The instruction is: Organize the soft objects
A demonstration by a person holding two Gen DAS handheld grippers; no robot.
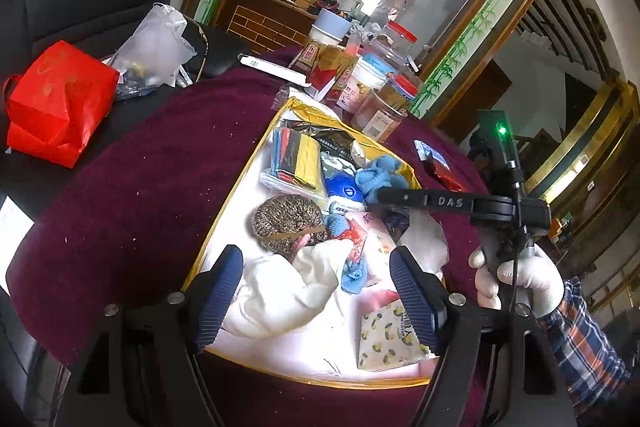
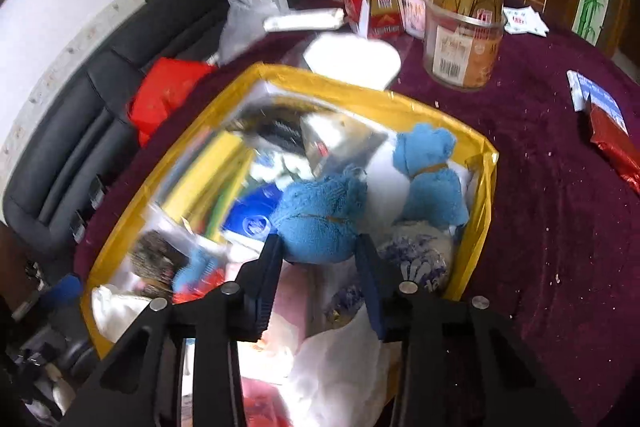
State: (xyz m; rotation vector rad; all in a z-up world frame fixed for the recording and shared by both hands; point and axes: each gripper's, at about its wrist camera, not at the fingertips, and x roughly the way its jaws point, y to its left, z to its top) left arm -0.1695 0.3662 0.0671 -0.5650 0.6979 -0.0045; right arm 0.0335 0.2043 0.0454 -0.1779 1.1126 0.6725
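Observation:
A gold-rimmed tray (image 1: 208,235) on the maroon tablecloth holds soft items: a white cloth (image 1: 280,291), a brown knitted roll (image 1: 288,223), blue towel rolls (image 1: 380,175) and packets. My left gripper (image 1: 316,291) is open and empty, low over the white cloth at the tray's near end. My right gripper (image 2: 320,259) is shut on a rolled blue towel (image 2: 316,219) tied with a band, over the tray (image 2: 484,195). A second blue towel roll (image 2: 430,171) lies just beyond. In the left wrist view the right gripper's finger (image 1: 420,199) reaches in from the right.
Jars and red-gold boxes (image 1: 360,75) stand behind the tray. A red bag (image 1: 56,103) and a clear plastic bag (image 1: 156,43) sit on a dark sofa at the left. A red packet (image 2: 612,143) lies on the cloth at the right.

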